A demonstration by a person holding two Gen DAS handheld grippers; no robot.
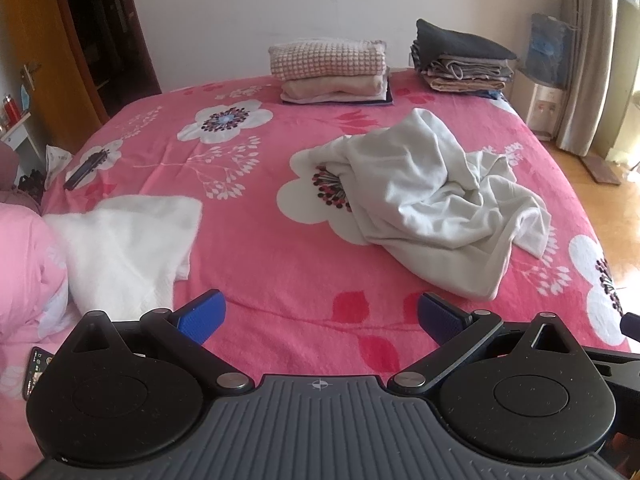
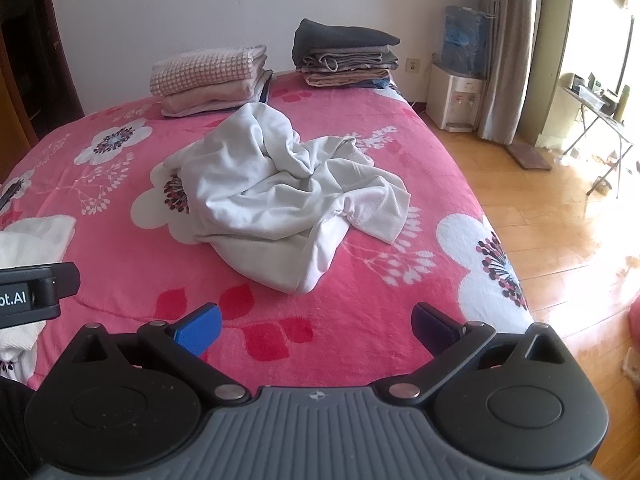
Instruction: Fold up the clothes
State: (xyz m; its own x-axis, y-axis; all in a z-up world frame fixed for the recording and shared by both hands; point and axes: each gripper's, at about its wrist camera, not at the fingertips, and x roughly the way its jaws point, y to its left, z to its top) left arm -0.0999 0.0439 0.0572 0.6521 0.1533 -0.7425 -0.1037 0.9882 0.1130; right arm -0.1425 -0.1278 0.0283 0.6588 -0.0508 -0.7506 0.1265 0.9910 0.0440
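Observation:
A crumpled white garment [image 1: 432,196] lies in a heap on the pink flowered bed cover [image 1: 260,240]; it also shows in the right wrist view [image 2: 288,200]. My left gripper [image 1: 322,316] is open and empty, held above the near edge of the bed, short of the garment. My right gripper [image 2: 316,326] is open and empty too, in front of the garment's near end. A white towel-like cloth [image 1: 128,240] lies at the near left; its edge shows in the right wrist view [image 2: 32,236].
Two stacks of folded clothes stand at the far edge: a checked pink one [image 1: 332,70] and a dark-topped one [image 1: 464,60]. A phone [image 1: 38,364] lies at the near left. A water dispenser [image 2: 456,96], curtain and wooden floor [image 2: 540,216] lie to the right of the bed.

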